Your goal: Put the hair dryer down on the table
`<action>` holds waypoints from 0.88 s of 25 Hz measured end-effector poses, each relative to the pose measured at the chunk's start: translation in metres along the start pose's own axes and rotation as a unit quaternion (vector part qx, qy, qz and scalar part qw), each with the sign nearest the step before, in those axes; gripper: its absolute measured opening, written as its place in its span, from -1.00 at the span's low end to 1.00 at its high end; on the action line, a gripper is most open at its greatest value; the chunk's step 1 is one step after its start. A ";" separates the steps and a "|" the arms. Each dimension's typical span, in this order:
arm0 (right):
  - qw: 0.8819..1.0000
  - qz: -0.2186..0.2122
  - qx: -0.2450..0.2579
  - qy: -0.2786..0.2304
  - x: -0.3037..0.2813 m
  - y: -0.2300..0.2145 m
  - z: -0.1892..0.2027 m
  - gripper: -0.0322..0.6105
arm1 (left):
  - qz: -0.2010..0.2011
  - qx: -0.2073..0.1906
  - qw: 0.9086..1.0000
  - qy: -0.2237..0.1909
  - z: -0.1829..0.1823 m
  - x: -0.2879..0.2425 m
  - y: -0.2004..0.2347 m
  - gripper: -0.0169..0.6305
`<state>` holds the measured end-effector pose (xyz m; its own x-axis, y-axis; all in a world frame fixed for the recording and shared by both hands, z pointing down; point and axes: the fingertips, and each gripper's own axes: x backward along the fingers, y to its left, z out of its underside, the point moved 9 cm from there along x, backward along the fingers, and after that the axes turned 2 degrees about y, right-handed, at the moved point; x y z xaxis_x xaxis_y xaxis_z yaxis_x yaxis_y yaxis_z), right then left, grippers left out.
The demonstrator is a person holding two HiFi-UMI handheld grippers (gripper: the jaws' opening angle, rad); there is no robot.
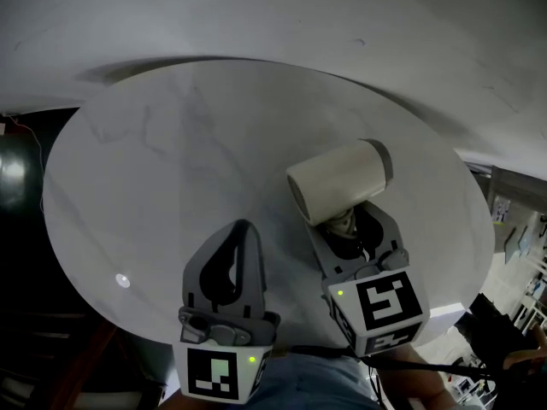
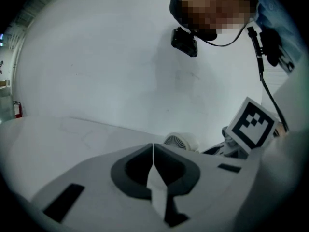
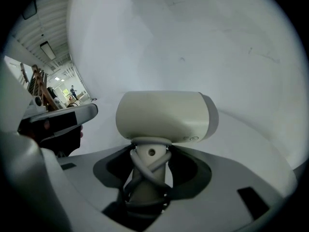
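Observation:
A cream hair dryer (image 1: 338, 182) with a grey rear ring hangs over the right half of the round white table (image 1: 171, 143). My right gripper (image 1: 346, 216) is shut on its handle, around which the cord is wound. In the right gripper view the barrel (image 3: 164, 117) lies crosswise above the jaws, with the handle (image 3: 147, 178) clamped between them by the right gripper (image 3: 150, 153). My left gripper (image 1: 244, 229) is shut and holds nothing, low over the table's near edge. The left gripper (image 2: 153, 146) shows its jaws meeting, with the dryer's rear grille (image 2: 179, 141) just beyond.
The table's near rim runs right under both grippers. A small bright spot (image 1: 123, 280) lies on the tabletop at the near left. A dark round object (image 1: 13, 173) sits off the table's left edge. A white wall rises behind the table.

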<state>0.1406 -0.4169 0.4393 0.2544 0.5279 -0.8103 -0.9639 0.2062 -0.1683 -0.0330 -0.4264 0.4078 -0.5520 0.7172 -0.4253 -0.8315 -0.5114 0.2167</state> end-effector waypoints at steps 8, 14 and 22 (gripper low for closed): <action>0.998 0.011 0.002 0.057 -0.018 -0.001 -0.001 -0.22 | -0.006 0.012 1.000 0.007 0.001 -0.006 0.010 -0.91; 0.998 0.001 0.005 0.069 -0.021 0.001 0.000 -0.18 | -0.012 0.018 1.000 0.011 0.003 -0.001 0.013 -0.91; 0.999 -0.004 -0.003 0.042 -0.005 0.003 0.001 0.02 | -0.022 0.010 1.000 0.001 -0.007 0.017 0.013 -0.91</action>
<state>0.1364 -0.4181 0.4428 0.2558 0.4553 -0.8528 -0.9622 0.2049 -0.1792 -0.0528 -0.4238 0.3974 -0.5147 0.7379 -0.4365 -0.8561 -0.4694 0.2160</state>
